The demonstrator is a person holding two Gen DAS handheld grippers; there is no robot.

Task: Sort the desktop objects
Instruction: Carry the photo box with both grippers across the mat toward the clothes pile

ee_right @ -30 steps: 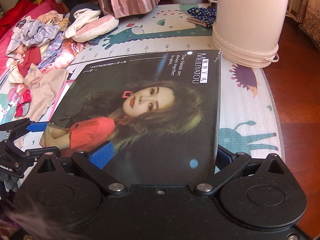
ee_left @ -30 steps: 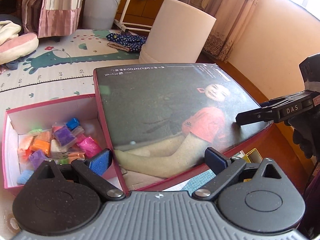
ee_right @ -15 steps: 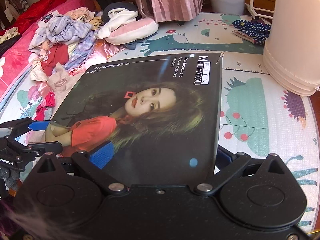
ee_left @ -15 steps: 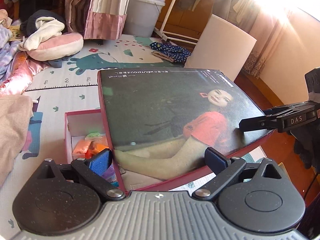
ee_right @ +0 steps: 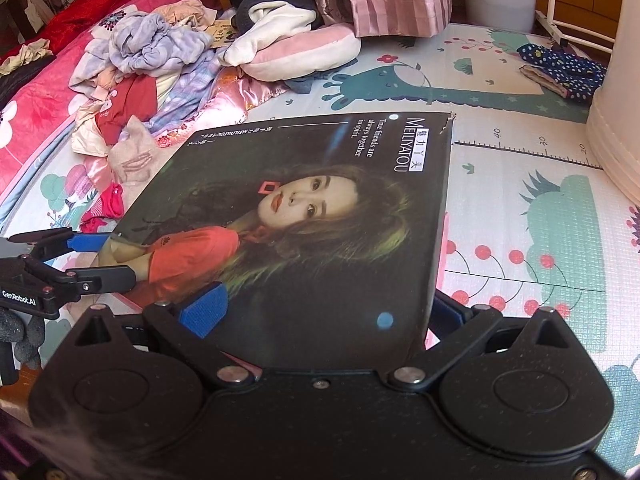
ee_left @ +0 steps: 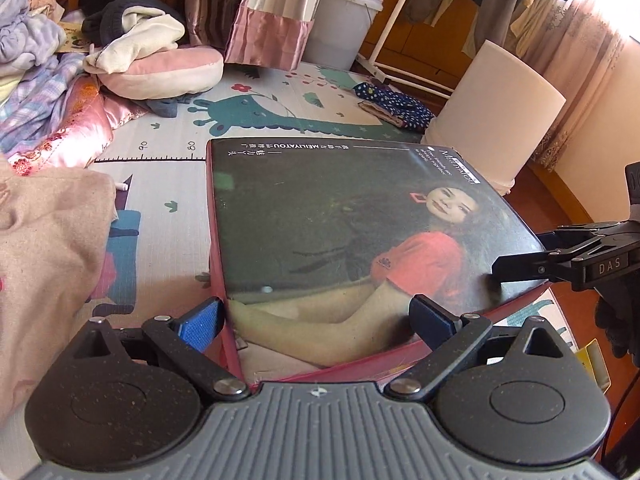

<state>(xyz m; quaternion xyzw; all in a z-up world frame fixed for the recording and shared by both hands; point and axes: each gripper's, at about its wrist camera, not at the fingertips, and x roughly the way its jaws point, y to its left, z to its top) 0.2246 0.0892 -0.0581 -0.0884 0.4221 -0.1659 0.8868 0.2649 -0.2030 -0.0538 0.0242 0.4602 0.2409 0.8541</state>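
A large box lid [ee_left: 340, 232] with a printed photo of a woman and red sides is held level over the play mat. It also shows in the right wrist view [ee_right: 320, 232]. My left gripper [ee_left: 316, 320] is shut on the lid's near corner, one finger either side of its edge. My right gripper [ee_right: 328, 312] is shut on the opposite edge, and it shows from the side in the left wrist view [ee_left: 520, 268]. The left gripper shows at the left of the right wrist view [ee_right: 100, 256]. The box of coloured pieces is hidden under the lid.
A children's play mat [ee_right: 540, 216] covers the surface. A white bucket [ee_left: 492, 112] stands at the far right. A pile of clothes [ee_right: 152, 60] and a pink cushion [ee_left: 160, 72] lie at the left. A beige cloth [ee_left: 44, 248] lies near left. A dotted blue pouch [ee_left: 396, 104] lies by the bucket.
Both grippers have carried the lid to the left. The open box of coloured pieces, seen at the left before, has passed out of sight beneath the lid.
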